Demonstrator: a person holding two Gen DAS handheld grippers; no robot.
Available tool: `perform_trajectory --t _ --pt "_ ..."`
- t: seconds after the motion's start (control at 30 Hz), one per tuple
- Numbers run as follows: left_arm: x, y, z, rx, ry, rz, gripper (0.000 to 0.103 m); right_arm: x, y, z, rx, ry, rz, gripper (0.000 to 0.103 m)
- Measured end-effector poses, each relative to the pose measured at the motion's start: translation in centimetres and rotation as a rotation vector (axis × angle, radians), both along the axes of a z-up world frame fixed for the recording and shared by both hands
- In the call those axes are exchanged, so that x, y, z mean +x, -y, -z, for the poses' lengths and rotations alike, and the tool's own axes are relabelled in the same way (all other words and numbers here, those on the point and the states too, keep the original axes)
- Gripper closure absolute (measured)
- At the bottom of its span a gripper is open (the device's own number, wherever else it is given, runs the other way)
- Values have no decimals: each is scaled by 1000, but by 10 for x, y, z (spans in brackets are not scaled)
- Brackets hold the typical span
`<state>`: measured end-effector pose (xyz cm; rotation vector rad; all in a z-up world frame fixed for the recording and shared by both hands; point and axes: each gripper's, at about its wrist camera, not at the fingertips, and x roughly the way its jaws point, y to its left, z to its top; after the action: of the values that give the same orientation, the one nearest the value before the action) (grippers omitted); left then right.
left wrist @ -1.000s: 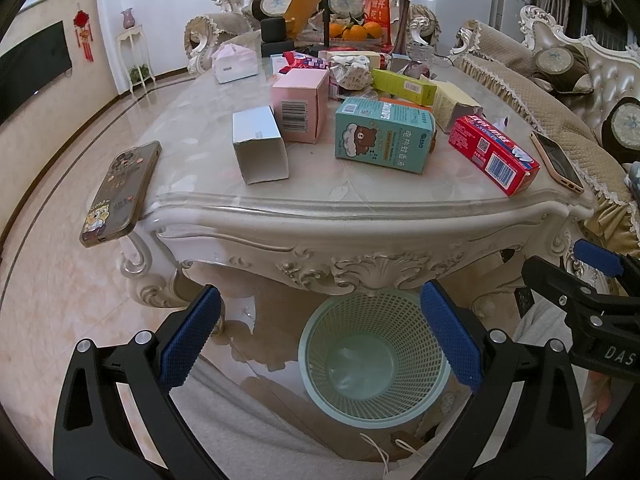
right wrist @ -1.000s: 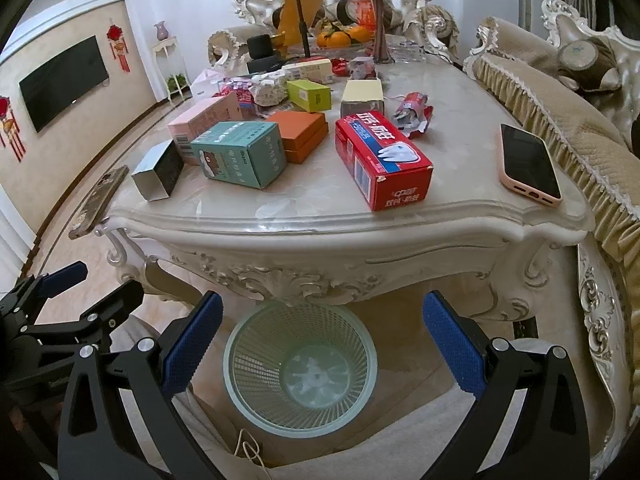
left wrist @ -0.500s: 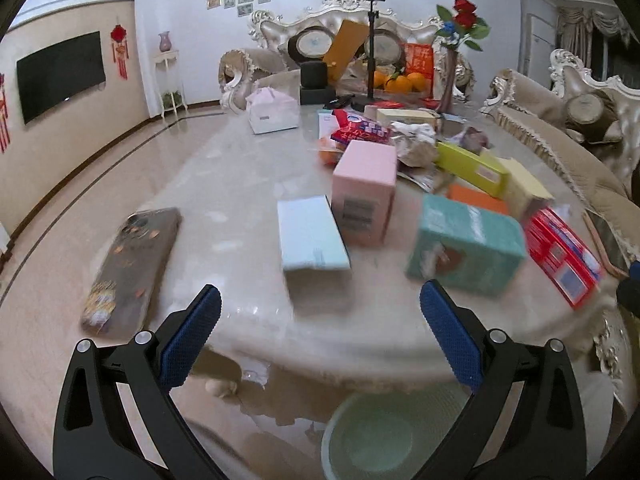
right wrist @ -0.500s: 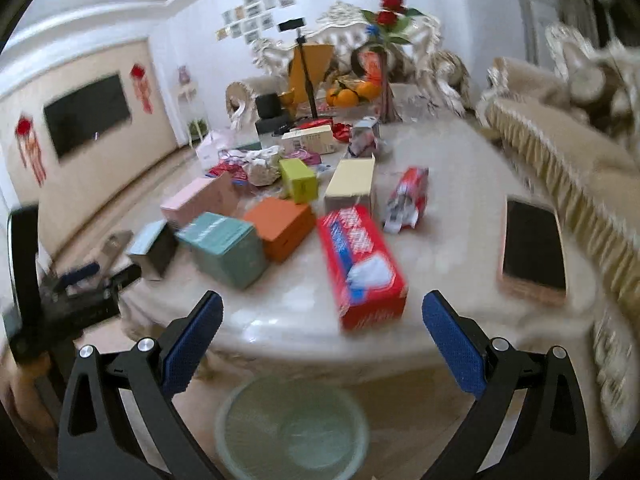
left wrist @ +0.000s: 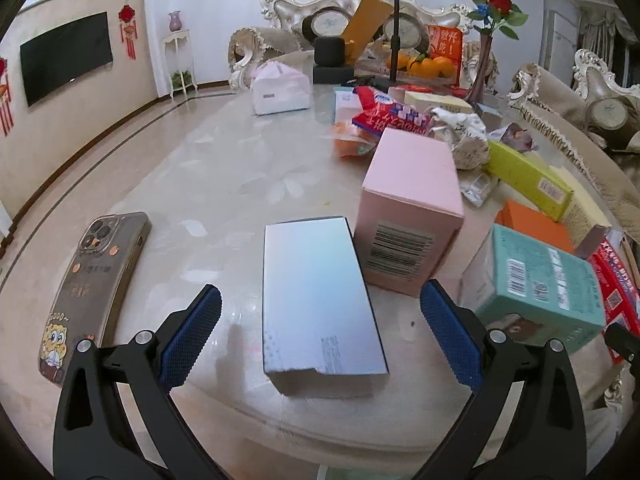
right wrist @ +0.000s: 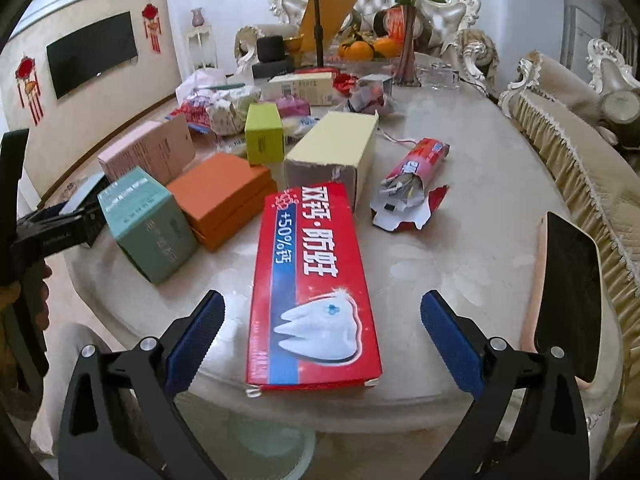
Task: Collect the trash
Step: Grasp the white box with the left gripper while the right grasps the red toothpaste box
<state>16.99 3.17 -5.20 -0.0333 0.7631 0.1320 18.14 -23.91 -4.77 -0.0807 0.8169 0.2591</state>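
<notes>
Left gripper: jaws wide but closing, straddling pale blue box at near edge of marble table, pads not touching, nothing held. Right gripper: same, closing around red toothpaste box at near edge, gaps both sides. Pink box just behind blue one; teal box to its right. Phone near left edge.
</notes>
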Motion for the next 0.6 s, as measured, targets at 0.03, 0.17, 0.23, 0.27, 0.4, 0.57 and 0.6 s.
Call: perform_trajectory --t 0.03,0.17,0.23,0.27,0.4,0.57,0.6 --pt "2 0 2 -7 -12 5 39 0 -1 2 -12 -5 -2 30" --pt "3 -4 2 -10 -31 16 62 -2 2 -3 17 0 5 58" --pt "-3 -12 -2 -51 -19 16 62 -5 5 -8 56 6 2 58" --pt "-7 -14 -5 -43 -10 9 62 -7 5 -10 53 12 1 58" --pt "-24 -25 -17 -26 10 7 62 -20 13 -24 132 11 -11 58" --pt "-93 -15 -51 -110 49 217 62 -60 21 -48 271 7 -96 58" --pt "-109 -5 -52 -112 38 292 62 -73 18 -50 287 -3 -123 58"
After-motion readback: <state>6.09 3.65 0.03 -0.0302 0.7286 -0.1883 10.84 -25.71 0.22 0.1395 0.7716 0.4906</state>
